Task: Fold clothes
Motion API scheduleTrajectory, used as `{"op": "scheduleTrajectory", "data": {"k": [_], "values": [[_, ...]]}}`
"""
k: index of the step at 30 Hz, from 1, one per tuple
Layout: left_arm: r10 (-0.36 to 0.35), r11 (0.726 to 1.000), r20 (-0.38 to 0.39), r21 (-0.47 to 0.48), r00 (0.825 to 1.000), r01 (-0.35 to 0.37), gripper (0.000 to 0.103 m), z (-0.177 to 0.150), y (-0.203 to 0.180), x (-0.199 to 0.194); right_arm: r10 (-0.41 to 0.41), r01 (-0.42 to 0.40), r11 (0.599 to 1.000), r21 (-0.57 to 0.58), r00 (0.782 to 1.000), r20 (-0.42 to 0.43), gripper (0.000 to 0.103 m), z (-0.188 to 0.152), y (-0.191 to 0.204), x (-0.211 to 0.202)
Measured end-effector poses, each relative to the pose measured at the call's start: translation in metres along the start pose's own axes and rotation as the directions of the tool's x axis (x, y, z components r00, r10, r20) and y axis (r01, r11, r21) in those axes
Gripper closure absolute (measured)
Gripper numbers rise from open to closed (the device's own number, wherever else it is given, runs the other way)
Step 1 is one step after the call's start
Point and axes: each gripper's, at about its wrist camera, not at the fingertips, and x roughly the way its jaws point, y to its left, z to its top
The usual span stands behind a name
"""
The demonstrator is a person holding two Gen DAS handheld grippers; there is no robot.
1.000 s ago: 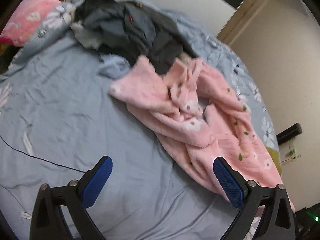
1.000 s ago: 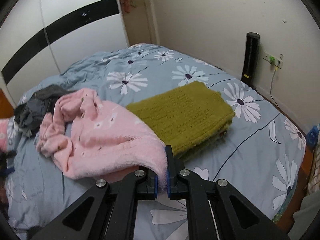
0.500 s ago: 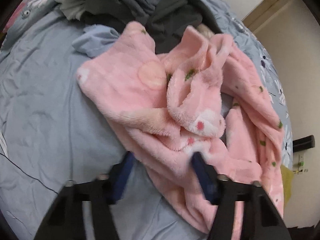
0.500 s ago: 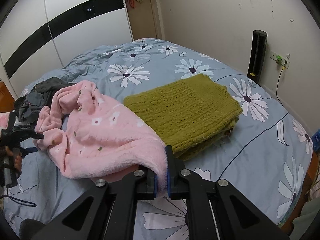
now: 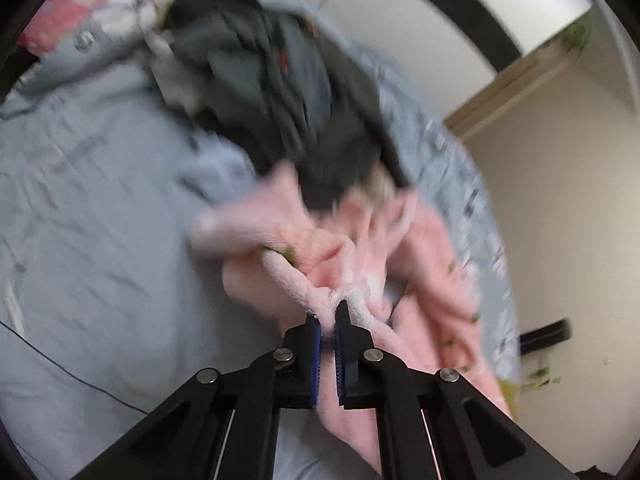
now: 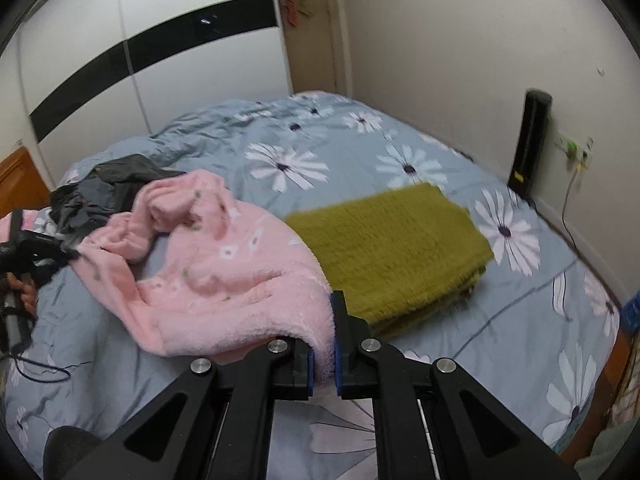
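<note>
A pink fleece garment with small flowers (image 6: pixel 224 272) lies crumpled on the blue flowered bed. My right gripper (image 6: pixel 322 344) is shut on its near edge, the fleece pinched between the blue pads. In the left wrist view my left gripper (image 5: pixel 328 332) is shut on a bunched fold of the same pink garment (image 5: pixel 360 256), lifted a little off the sheet. The left gripper also shows at the left edge of the right wrist view (image 6: pixel 64 254), at the garment's far end.
A folded olive knit (image 6: pixel 392 248) lies right of the pink garment. A heap of dark grey clothes (image 5: pixel 280 92) sits behind it near a pink pillow (image 5: pixel 76 4). A thin black cable (image 5: pixel 72 376) crosses the sheet. A black tower (image 6: pixel 530 144) stands by the wall.
My left gripper moved forward onto the pink garment and closed on a fold of it; it was open a second ago. My right gripper stayed shut on the near edge.
</note>
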Motion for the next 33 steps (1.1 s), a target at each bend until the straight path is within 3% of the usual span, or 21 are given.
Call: {"op": "scheduleTrajectory", "data": {"k": [3, 6, 9, 13, 17, 18, 21, 24, 27, 29, 31, 33], "values": [[-0.052, 0.999, 0.097, 0.004, 0.994, 0.052, 0.097, 0.019, 0.031, -0.062, 0.036, -0.034, 0.999, -0.035, 0.998, 0.051, 0.096, 0.01, 0.022, -0.023], [-0.051, 0.999, 0.182, 0.005, 0.982, 0.051, 0.097, 0.033, 0.068, -0.116, 0.076, -0.068, 0.994, -0.089, 0.994, 0.083, 0.096, 0.018, 0.045, -0.042], [-0.018, 1.0, 0.203, -0.017, 0.979, 0.022, 0.097, 0.041, 0.103, -0.135, 0.1, -0.086, 0.982, -0.166, 0.992, 0.079, 0.096, 0.025, 0.075, -0.042], [0.052, 0.994, 0.17, -0.099, 0.984, -0.036, 0.097, 0.051, 0.144, -0.127, 0.103, -0.093, 0.958, -0.271, 0.995, 0.021, 0.096, 0.041, 0.123, -0.007], [0.045, 0.991, 0.204, -0.134, 0.978, -0.018, 0.097, 0.077, 0.145, -0.139, 0.137, -0.114, 0.947, -0.3, 0.989, 0.058, 0.096, 0.093, 0.161, 0.006], [0.035, 0.995, 0.239, -0.097, 0.97, -0.012, 0.097, 0.083, 0.137, -0.152, 0.147, -0.119, 0.944, -0.307, 0.987, 0.07, 0.097, 0.107, 0.17, 0.009], [-0.004, 1.0, 0.346, 0.026, 0.938, -0.005, 0.097, 0.098, 0.115, -0.192, 0.178, -0.098, 0.935, -0.341, 0.961, 0.21, 0.097, 0.144, 0.194, -0.024], [-0.024, 0.997, 0.385, 0.072, 0.923, -0.004, 0.097, 0.091, 0.12, -0.213, 0.194, -0.085, 0.929, -0.36, 0.94, 0.28, 0.097, 0.144, 0.203, -0.043], [0.04, 0.997, 0.313, 0.052, 0.949, -0.06, 0.097, 0.052, 0.158, -0.192, 0.189, -0.103, 0.905, -0.413, 0.966, 0.173, 0.097, 0.098, 0.202, -0.016], [0.103, 0.995, 0.216, -0.013, 0.971, -0.102, 0.097, 0.014, 0.198, -0.165, 0.129, -0.105, 0.876, -0.471, 0.992, 0.018, 0.097, 0.047, 0.196, 0.024], [0.167, 0.983, 0.108, -0.096, 0.98, -0.157, 0.097, -0.029, 0.237, -0.138, 0.073, -0.13, 0.856, -0.5, 0.989, -0.131, 0.097, -0.001, 0.184, 0.059], [0.191, 0.967, 0.012, -0.176, 0.981, -0.186, 0.097, -0.069, 0.268, -0.117, 0.023, -0.149, 0.852, -0.502, 0.968, -0.249, 0.097, -0.043, 0.165, 0.085]]}}
